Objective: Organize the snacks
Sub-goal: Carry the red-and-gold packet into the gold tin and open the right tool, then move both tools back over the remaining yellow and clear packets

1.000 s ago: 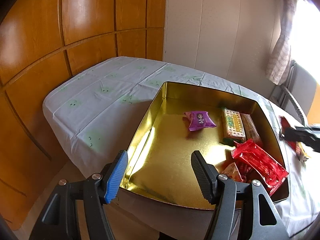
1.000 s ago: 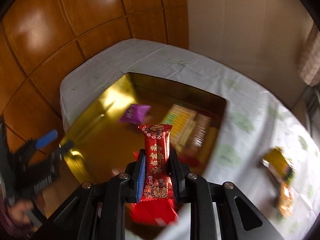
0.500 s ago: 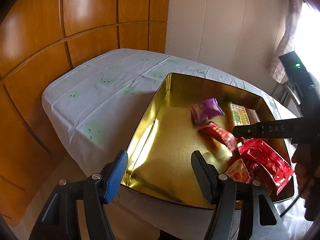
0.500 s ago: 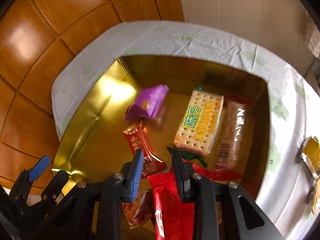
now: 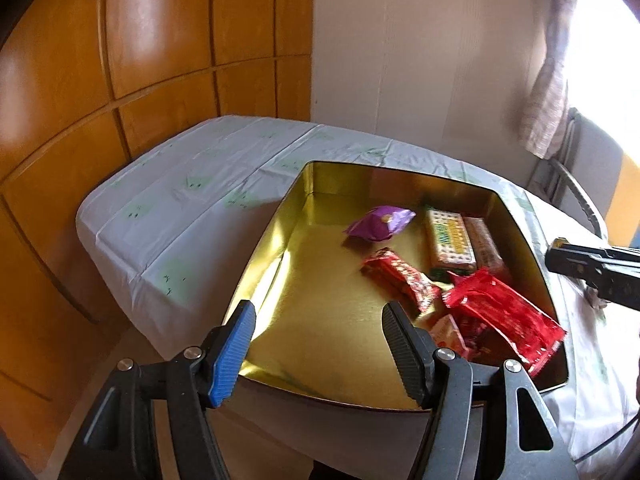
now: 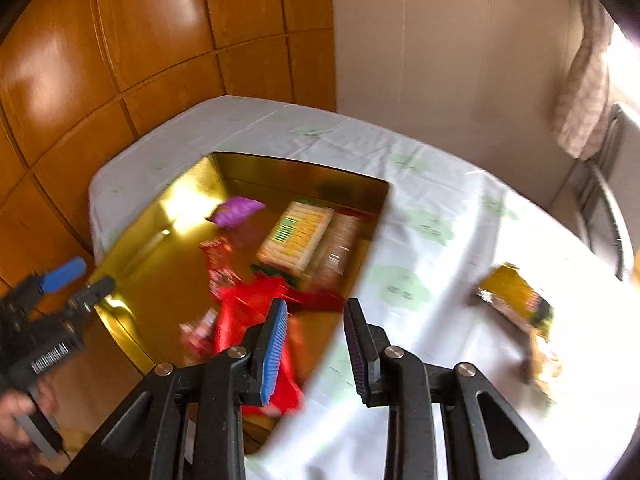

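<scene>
A gold tin [image 5: 328,184] on the white tablecloth holds a purple packet [image 5: 378,222], a cracker pack [image 5: 450,238], a slim red packet [image 5: 400,276] and a big red bag [image 5: 504,312]. My left gripper [image 5: 316,320] hovers open over the tin's near edge with nothing in it. My right gripper [image 6: 316,312] is open and empty above the tin's right rim [image 6: 376,216], with the red bag [image 6: 248,312] just left of its blue finger. In the left wrist view the right gripper [image 5: 592,268] shows at the right edge. The right wrist view is motion-blurred.
Yellow snack packets [image 6: 516,296] lie on the tablecloth [image 6: 420,200] to the right of the tin. A metal chair [image 5: 580,200] and a curtain [image 5: 548,112] stand at the far right. Wood panelling [image 5: 120,60] lines the wall behind the table's left side.
The right gripper opened and left the slim red packet in the tin beside the purple one, then drew back to the right over the tablecloth. The left gripper stayed put.
</scene>
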### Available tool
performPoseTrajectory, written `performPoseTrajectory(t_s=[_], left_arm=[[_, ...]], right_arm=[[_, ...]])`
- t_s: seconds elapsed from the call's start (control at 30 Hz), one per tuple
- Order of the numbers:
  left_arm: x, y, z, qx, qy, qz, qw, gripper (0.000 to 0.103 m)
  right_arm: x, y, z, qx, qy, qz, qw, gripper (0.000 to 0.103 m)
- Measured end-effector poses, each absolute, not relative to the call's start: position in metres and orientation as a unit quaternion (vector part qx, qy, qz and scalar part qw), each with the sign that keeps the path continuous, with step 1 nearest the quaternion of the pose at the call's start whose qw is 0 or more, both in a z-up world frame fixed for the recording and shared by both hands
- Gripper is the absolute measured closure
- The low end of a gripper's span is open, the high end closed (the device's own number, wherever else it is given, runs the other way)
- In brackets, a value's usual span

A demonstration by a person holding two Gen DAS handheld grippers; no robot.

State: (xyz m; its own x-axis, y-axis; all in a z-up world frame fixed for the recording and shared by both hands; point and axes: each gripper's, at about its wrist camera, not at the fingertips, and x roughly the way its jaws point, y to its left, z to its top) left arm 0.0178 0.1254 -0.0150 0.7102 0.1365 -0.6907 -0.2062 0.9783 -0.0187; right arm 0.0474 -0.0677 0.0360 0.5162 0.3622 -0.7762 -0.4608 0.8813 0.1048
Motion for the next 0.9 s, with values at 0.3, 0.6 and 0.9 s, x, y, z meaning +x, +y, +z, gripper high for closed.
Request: performPoseTrajectory(t_s=[0.3,0.6,0.9], left_arm=[[0.013,0.101,-0.005,-0.017,0.361,0.068,0.93,0.037],[0.013,0.073,0.0,0.011,0.362,0.044,0.931,0.037],[0.018,0.038,0.007,0.051,0.361,0.01,0.931,0.037]], right_arm=[[0.035,-0.149,0.03,-0.093,0.43,0.17,0.882,0.073],[0.036,-0.235,0.023,-0.094,0.431,0.094,0.893,0.073],[0.047,-0.309,-0.011,-0.046,0.45,0.025,0.891,0.073]])
